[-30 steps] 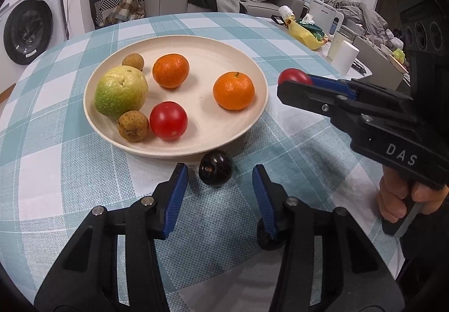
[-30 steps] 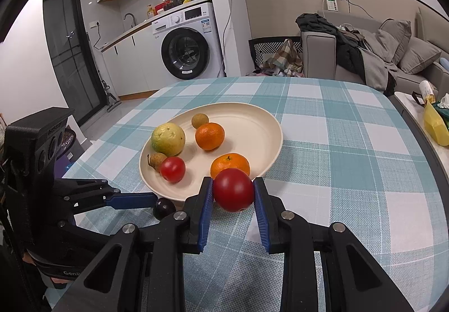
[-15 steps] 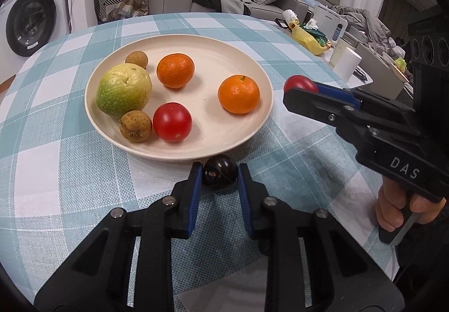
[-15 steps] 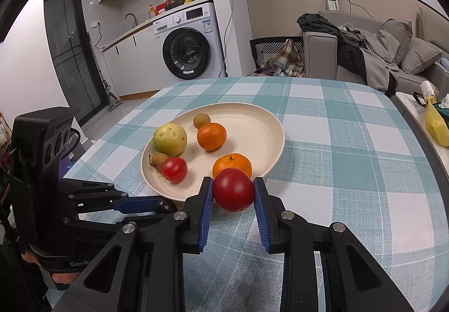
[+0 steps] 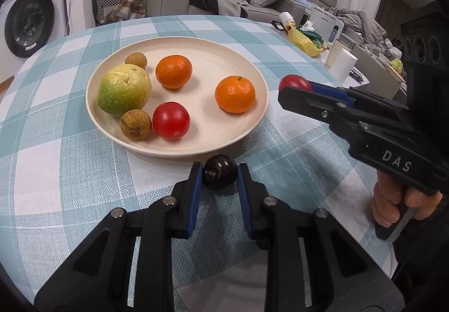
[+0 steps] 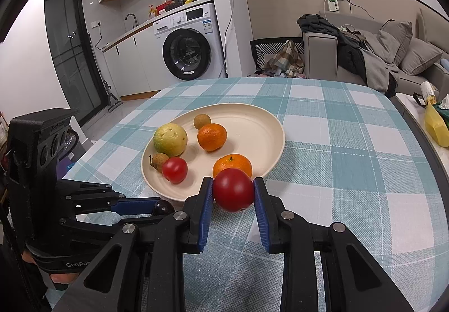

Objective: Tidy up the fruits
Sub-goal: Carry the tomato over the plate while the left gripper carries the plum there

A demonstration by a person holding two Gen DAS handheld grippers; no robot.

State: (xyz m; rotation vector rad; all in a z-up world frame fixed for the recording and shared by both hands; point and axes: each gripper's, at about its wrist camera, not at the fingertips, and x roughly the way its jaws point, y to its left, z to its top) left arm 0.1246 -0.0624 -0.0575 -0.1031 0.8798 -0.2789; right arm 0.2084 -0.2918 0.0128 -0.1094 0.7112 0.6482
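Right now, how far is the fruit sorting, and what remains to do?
Done: six fruits already lie on the plate: a guava, two oranges, a tomato and two longans.
In hand: the left gripper is shut on the dark plum, which sits on the cloth by the rim; the right gripper holds a red tomato just short of the plate.
Left: put both on the plate.

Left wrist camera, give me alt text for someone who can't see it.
The left gripper pinches a small dark round fruit on the teal checked tablecloth, just in front of a round cream plate. The plate holds a green-yellow fruit, two oranges, a red tomato and two small brown fruits. At right, the right gripper holds a second red tomato.
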